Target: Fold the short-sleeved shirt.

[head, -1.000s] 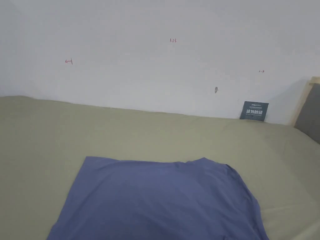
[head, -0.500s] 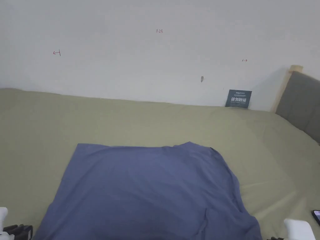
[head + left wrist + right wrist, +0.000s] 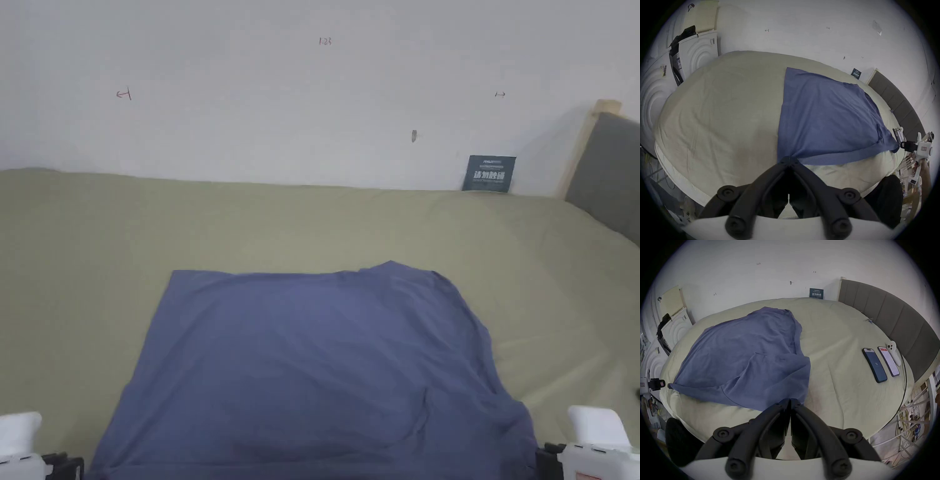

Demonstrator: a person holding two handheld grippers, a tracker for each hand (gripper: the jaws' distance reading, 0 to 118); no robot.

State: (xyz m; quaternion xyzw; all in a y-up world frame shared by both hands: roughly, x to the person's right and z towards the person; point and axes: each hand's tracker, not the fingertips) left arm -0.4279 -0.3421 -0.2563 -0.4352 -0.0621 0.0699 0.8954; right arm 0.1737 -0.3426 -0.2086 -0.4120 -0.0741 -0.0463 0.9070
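Looking down at a bed (image 3: 312, 219) with a pale green sheet, the blue short-sleeved shirt (image 3: 312, 362) is spread out flat on the near half of it, reaching right to the near edge. It's mostly smooth, with some wrinkles and a fold toward its right side.

The left gripper (image 3: 788, 160) has its jaws pinched together on the near left corner of the shirt, and the cloth pulls up into a little peak where they bite it. The right gripper (image 3: 790, 401) is doing the same on the near right corner, jaws closed tight on the fabric edge. In the head view you just catch the white bodies of both grippers at the bottom corners of the frame, one either side of the shirt.

Over on the right part of the bed, well apart from the shirt, two phones (image 3: 874, 365) lie side by side with a small white remote (image 3: 894, 353) just beside them. A grey padded headboard (image 3: 891, 318) runs along that side. A dark card (image 3: 489, 174) leans against the white wall (image 3: 281, 112) at the far edge of the bed. White foam packing pieces (image 3: 701, 48) stand off past the left end of the bed.
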